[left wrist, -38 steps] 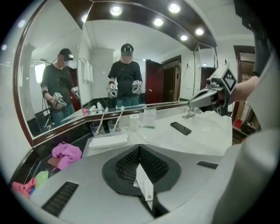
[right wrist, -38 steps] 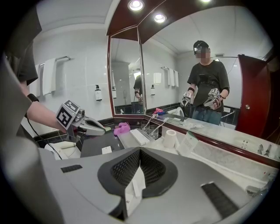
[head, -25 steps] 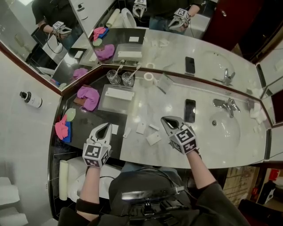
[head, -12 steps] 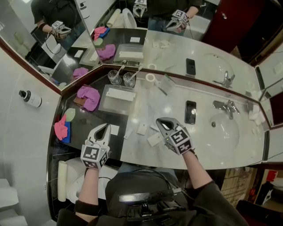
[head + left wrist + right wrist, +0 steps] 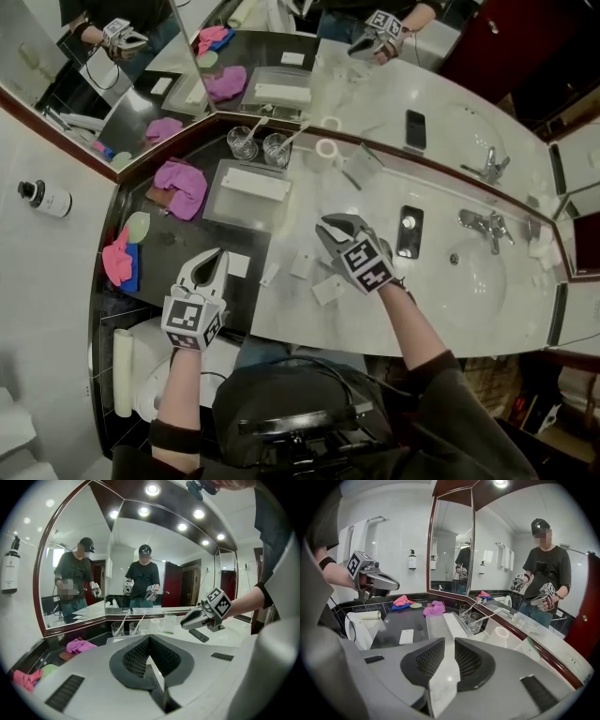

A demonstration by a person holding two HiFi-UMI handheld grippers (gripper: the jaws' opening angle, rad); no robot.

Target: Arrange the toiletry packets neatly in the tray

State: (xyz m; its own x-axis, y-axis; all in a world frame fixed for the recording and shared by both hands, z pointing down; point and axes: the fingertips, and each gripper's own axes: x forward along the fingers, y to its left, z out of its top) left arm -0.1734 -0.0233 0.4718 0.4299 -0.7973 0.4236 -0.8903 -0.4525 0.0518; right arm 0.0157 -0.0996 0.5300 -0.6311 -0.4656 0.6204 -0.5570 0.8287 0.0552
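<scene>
Nearest to the person, the left gripper (image 5: 213, 256) is held over the dark end of the bench (image 5: 300, 323); its jaws are pressed fully together and nothing is between them. Just beside its tip a white packet (image 5: 238, 265) lies flat on the dark stone. The right gripper (image 5: 329, 224) hangs over the pale marble part and points down at a slant. Its jaws have just been opening and now stand a small gap apart; through the gap only the bench surface shows, so it holds nothing. Near it three more packets lie loose on the marble, all apart from each other: a narrow packet (image 5: 270, 275), a small square packet (image 5: 302, 264) and a tilted packet (image 5: 327, 291). A black phone (image 5: 407, 232) lies to the right of this gripper. Further back the tray (image 5: 221, 208) stands where the dark and the pale stone meet, with one long packet (image 5: 254, 184) lying inside it. A purple cloth (image 5: 178, 183) lies just beside the tray on its left. Behind the tray two glasses (image 5: 241, 142) and a roll of tape (image 5: 327, 148) stand near the mirror (image 5: 450, 103)
</scene>
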